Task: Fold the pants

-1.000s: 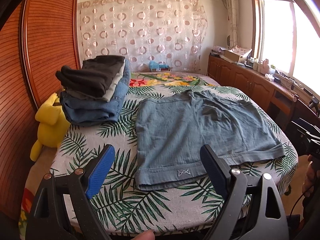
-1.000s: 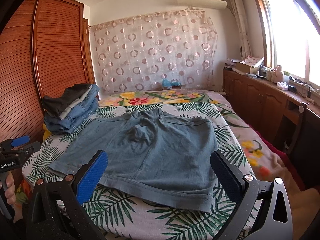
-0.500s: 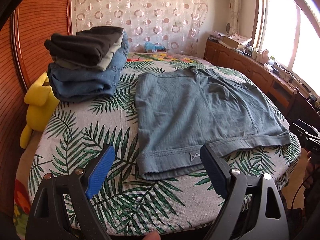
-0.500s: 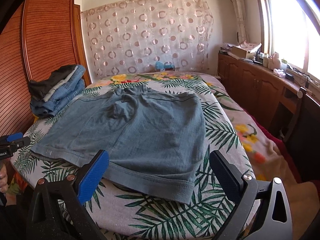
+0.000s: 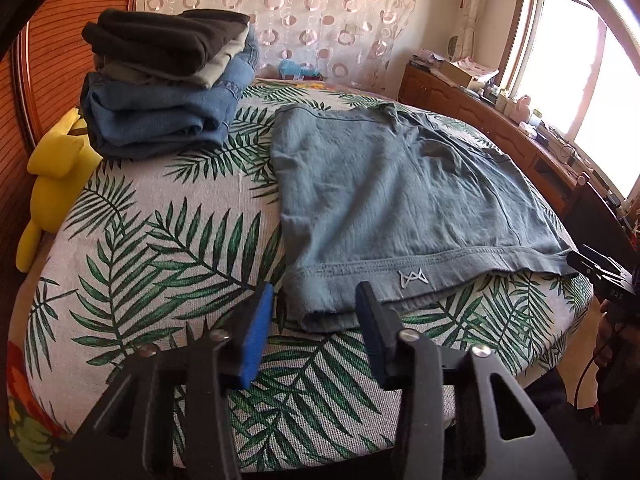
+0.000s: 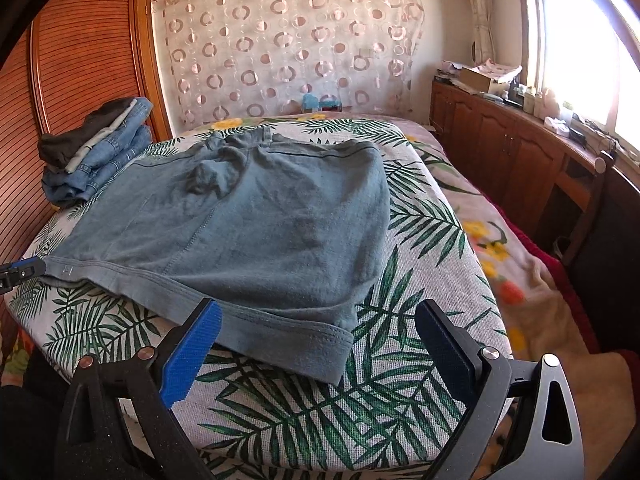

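Soft, light denim shorts (image 5: 384, 196) lie limp on the bed (image 5: 160, 248), best pinched at the near hem corners, as the left claw (image 5: 314, 320) narrows around one corner and the right claw (image 6: 316, 344) gapes wide.

**Materials and Surface Finish**

The shorts (image 5: 384, 200) are soft, matt blue-grey cloth with stitched hems. They lie on a bed cover (image 5: 160, 240) of coarse woven cloth printed with palm leaves. Left of the shorts, the stack of folded pants (image 5: 168, 80) shows denim and dark matt cloth. Behind the shorts hangs a sheer curtain (image 6: 288, 52). The wardrobe (image 6: 80, 60) is ribbed, semi-gloss wood. Left gripper (image 5: 316, 312) pads are matt blue foam on black plastic.
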Tool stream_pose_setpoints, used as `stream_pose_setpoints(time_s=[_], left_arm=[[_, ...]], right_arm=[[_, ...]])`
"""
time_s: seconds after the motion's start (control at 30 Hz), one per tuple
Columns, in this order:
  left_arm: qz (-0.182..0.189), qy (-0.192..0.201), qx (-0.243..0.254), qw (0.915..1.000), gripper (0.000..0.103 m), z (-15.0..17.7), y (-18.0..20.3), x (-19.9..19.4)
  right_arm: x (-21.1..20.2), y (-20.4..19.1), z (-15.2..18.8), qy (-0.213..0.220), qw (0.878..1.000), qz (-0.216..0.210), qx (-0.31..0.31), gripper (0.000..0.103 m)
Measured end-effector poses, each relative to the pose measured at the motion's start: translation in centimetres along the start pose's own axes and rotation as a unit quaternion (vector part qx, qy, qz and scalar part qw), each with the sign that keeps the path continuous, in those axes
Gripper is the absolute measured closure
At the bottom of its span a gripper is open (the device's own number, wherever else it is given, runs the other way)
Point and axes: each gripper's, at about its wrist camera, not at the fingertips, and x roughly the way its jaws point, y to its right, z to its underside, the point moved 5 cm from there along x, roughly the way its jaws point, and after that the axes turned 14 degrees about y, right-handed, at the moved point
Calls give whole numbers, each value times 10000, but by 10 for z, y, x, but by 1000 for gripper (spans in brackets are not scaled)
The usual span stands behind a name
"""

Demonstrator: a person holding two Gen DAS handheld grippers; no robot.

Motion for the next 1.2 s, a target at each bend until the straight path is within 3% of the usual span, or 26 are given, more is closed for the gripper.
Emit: stream_pose_setpoints(time_s=[0.07, 0.33, 0.43, 0.53, 0.87, 1.2], left_arm=[[13, -23, 22, 10000, 67, 2, 1, 0], [-61, 4, 130, 9999, 69, 1, 3, 8], [-104, 77, 179, 9998, 90, -2, 4, 6], [51, 149, 207, 9997, 95, -11, 9, 5], [708, 522, 618, 9942, 96, -63, 63, 1], [1362, 630, 1045, 9831, 97, -97, 136, 18]], right_arm=[[-3, 0, 0, -15, 10000, -17, 7, 5], [-8, 1, 9, -103, 9999, -65, 27, 8], [-7, 6, 13, -122, 9999, -67, -1, 11], [-5, 9, 15, -110, 9999, -78, -52, 11], [7, 14, 8, -123, 9999, -79, -86, 13], [2, 19, 1, 104, 9999, -65, -45, 32]])
